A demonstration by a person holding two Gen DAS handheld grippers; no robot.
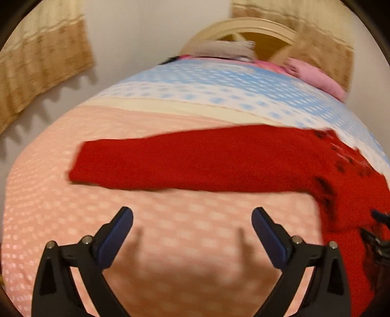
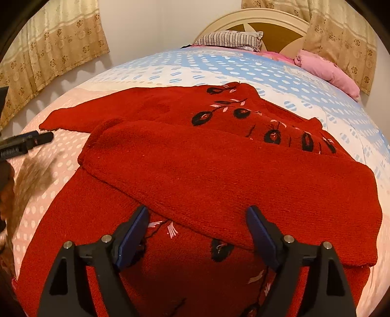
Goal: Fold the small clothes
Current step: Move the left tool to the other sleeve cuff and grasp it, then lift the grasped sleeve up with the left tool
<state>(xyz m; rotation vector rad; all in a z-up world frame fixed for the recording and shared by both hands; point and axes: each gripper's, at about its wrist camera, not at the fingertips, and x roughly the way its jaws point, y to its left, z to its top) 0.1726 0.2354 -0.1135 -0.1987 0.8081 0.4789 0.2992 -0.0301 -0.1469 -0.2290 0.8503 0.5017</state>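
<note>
Patterned bedding in pink and blue covers a bed point(image 2: 280, 80) with a cream headboard point(image 2: 256, 22), tan curtains on both sides. On the bed lies a red knitted sweater point(image 2: 219, 175) with dark embroidered flowers, spread flat, probably so it can be folded. One sleeve point(image 2: 195, 158) is laid across the chest; the other sleeve point(image 1: 195, 161) stretches out sideways over the pink sheet, not yet folded in. The right hand-held gripper point(image 2: 197, 234) hovers over the folded sleeve's edge, its jaws wide and holding nothing. The left hand-held gripper point(image 1: 192, 231) is spread wide and empty above bare sheet near the outstretched sleeve, likely its next target.
</note>
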